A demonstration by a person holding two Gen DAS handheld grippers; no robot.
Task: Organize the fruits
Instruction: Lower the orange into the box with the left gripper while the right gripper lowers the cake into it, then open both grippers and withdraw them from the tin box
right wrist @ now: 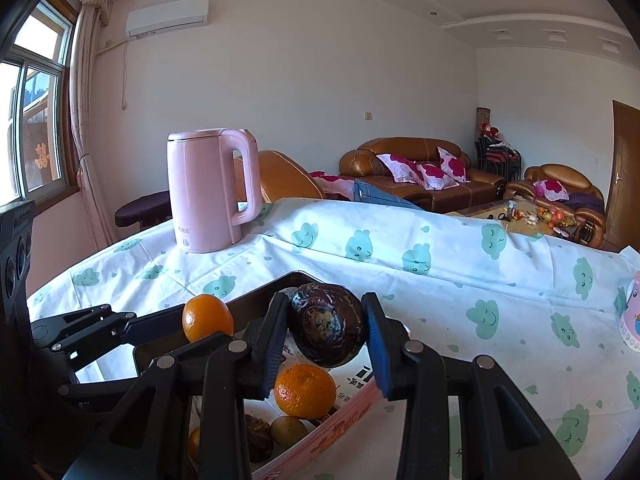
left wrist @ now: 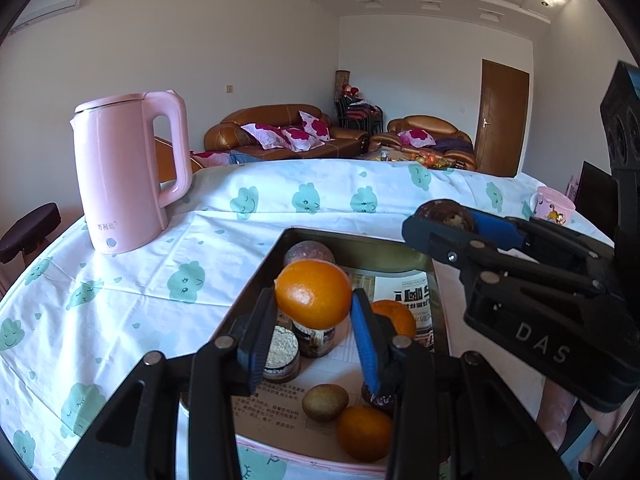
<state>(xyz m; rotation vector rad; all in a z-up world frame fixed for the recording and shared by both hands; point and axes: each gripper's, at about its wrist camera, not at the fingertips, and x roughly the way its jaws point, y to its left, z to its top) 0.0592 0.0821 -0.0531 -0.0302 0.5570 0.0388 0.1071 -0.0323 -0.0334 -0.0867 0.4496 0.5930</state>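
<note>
My left gripper (left wrist: 314,320) is shut on an orange (left wrist: 313,294) and holds it above the open pink box (left wrist: 304,454). My right gripper (right wrist: 326,332) is shut on a dark brown mangosteen (right wrist: 326,330), also above the box (right wrist: 332,420). The right gripper shows in the left wrist view (left wrist: 444,220) at the box's far right. The left gripper with its orange (right wrist: 207,317) shows in the right wrist view. Inside the box lie two more oranges (left wrist: 363,432), a kiwi (left wrist: 325,402), cut mangosteen halves (left wrist: 282,354) and a purple fruit (left wrist: 309,251).
A pink kettle (left wrist: 128,172) stands on the cloud-print tablecloth (left wrist: 140,300) at the far left. A pink mug (left wrist: 552,206) sits at the far right. Sofas and a door are beyond the table.
</note>
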